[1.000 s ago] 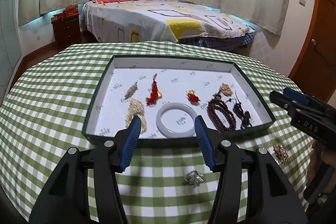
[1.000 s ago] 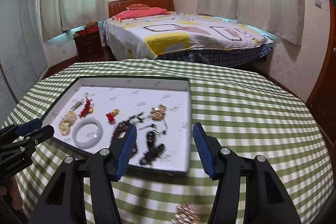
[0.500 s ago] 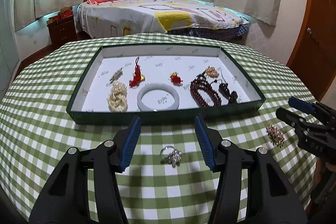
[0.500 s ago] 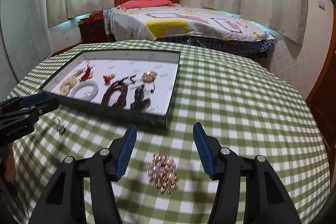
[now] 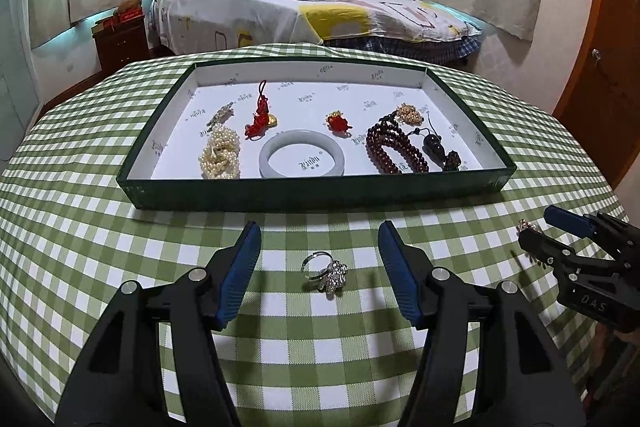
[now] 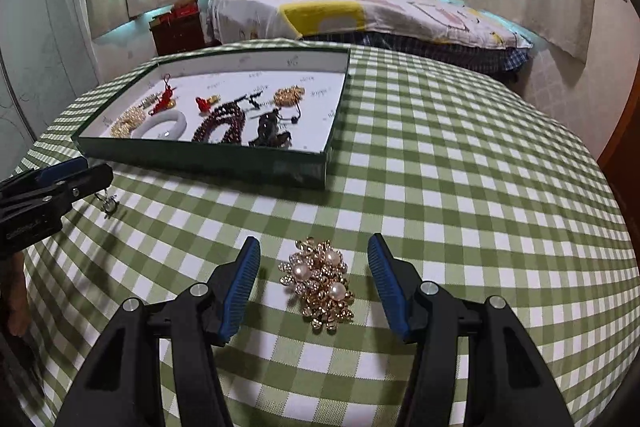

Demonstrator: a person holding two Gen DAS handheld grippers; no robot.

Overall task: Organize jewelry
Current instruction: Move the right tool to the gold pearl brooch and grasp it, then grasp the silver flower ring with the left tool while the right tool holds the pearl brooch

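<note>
1. Silver, with a flower-shaped cluster on its band, the ring (image 5: 325,271) lies on the checked cloth of the counter (image 5: 100,227), between the blue pads of the left tool (image 5: 320,259). That tool's jaws are opening, and neither pad touches the ring.
2. From the right wrist view the same ring (image 6: 109,203) is small and half hidden behind the left tool's tip (image 6: 90,175), so its shape is hard to make out there.
3. The gold brooch (image 6: 320,285), set with three pearls, lies on the cloth between the pads of the right tool (image 6: 314,277), which stands released, clear of the brooch on both sides.
4. In the left wrist view the brooch (image 5: 526,225) shows only as a sliver behind the right tool (image 5: 538,231).
5. Beyond both pieces sits the green box (image 5: 320,193), its near wall between the tools and the jewelry inside.
6. Inside it lie a pearl strand (image 5: 220,157), a pale bangle (image 5: 301,159), a red tassel charm (image 5: 260,117), a small red charm (image 5: 338,122), dark red beads (image 5: 390,149) and a gold piece (image 5: 409,113).
7. The dark pendants (image 5: 434,147) at the box's right end are tangled with a cord and hard to tell apart.
8. A bed (image 5: 312,11) and a door (image 5: 600,59), cut off at the frame edge, stand behind the counter.
</note>
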